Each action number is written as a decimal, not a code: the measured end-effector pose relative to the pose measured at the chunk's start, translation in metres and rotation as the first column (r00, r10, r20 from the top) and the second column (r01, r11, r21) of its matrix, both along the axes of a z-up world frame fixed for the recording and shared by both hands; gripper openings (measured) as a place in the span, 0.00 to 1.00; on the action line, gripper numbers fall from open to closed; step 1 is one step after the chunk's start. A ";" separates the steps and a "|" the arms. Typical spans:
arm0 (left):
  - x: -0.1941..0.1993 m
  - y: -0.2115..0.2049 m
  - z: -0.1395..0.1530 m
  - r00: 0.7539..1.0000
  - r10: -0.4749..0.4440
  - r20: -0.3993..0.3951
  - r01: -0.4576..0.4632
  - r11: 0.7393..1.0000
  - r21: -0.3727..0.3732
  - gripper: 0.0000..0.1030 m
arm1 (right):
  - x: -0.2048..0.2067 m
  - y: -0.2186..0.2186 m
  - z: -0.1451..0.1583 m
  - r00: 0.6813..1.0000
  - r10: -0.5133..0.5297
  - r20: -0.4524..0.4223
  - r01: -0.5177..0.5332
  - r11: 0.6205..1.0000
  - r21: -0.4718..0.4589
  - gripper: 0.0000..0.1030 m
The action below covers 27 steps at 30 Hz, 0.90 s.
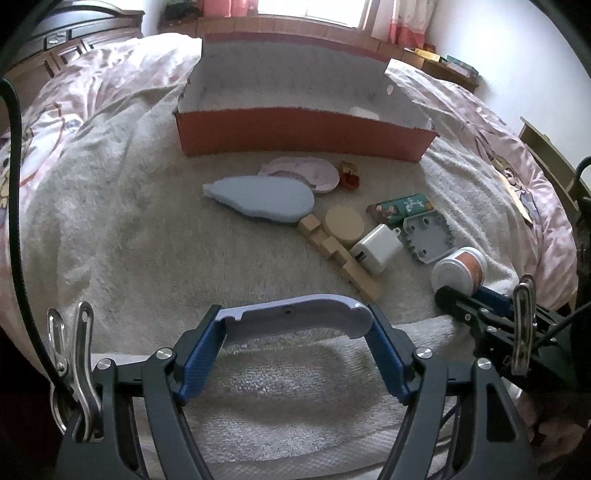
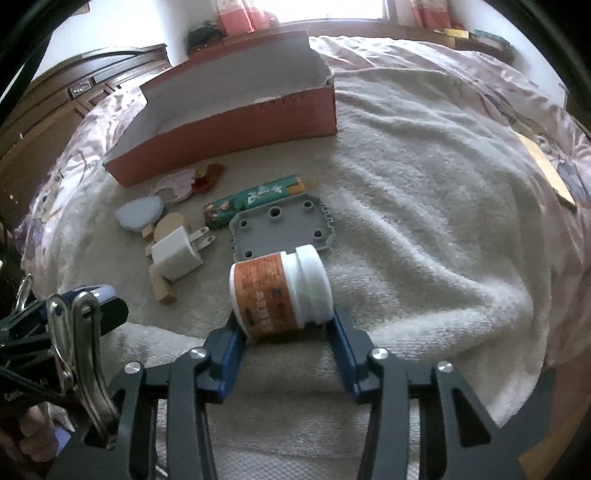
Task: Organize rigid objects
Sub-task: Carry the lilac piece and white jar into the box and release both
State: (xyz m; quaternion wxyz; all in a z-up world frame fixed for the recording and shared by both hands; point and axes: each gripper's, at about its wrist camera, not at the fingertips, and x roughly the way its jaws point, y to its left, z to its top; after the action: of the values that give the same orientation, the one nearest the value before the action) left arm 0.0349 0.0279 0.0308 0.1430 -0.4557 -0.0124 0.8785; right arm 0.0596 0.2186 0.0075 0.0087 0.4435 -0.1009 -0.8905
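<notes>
At twelve o'clock, red box (image 1: 303, 134): nothing visible inside. Left gripper (image 1: 295, 325) pinches lavender handle (image 1: 295, 319); right gripper (image 2: 286, 328) pinches jar (image 2: 277, 295). Charger (image 1: 375, 249), grey plate (image 1: 428, 234), blocks (image 1: 340, 254) remain unsorted at centre.

We see white towel (image 1: 147, 236) mid-frame | pink quilt (image 1: 92, 85) upper left | dark wooden headboard (image 1: 66, 40) top left | pink curtains (image 2: 240, 14) top centre

Bed (image 1: 110, 110) with pink quilt, white towel (image 1: 147, 240) over it, red box (image 1: 303, 129) and small items on towel
</notes>
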 end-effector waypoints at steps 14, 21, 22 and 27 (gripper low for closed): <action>-0.013 0.000 0.023 0.996 -0.009 -0.093 0.007 1.000 -0.027 0.74 | -0.001 -0.003 0.033 0.990 0.052 -0.134 -0.052 0.999 0.008 0.45; -0.031 -0.001 0.034 0.993 -0.006 -0.122 0.002 1.000 -0.029 0.74 | -0.016 -0.009 0.045 0.980 0.106 -0.169 -0.107 0.994 0.002 0.45; -0.033 -0.002 0.036 0.992 -0.006 -0.126 0.002 1.000 -0.030 0.74 | -0.018 -0.009 0.047 0.979 0.112 -0.173 -0.114 0.994 0.003 0.45; -0.052 -0.002 0.045 0.990 -0.006 -0.144 0.000 0.999 -0.039 0.74 | -0.035 -0.012 0.056 0.973 0.139 -0.186 -0.141 0.990 0.002 0.45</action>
State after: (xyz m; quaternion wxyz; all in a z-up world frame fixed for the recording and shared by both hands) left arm -0.0167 0.0260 0.0754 0.1360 -0.3939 0.0159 0.9089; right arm 0.0243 0.2062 0.0633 0.0833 0.3644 -0.0733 -0.9246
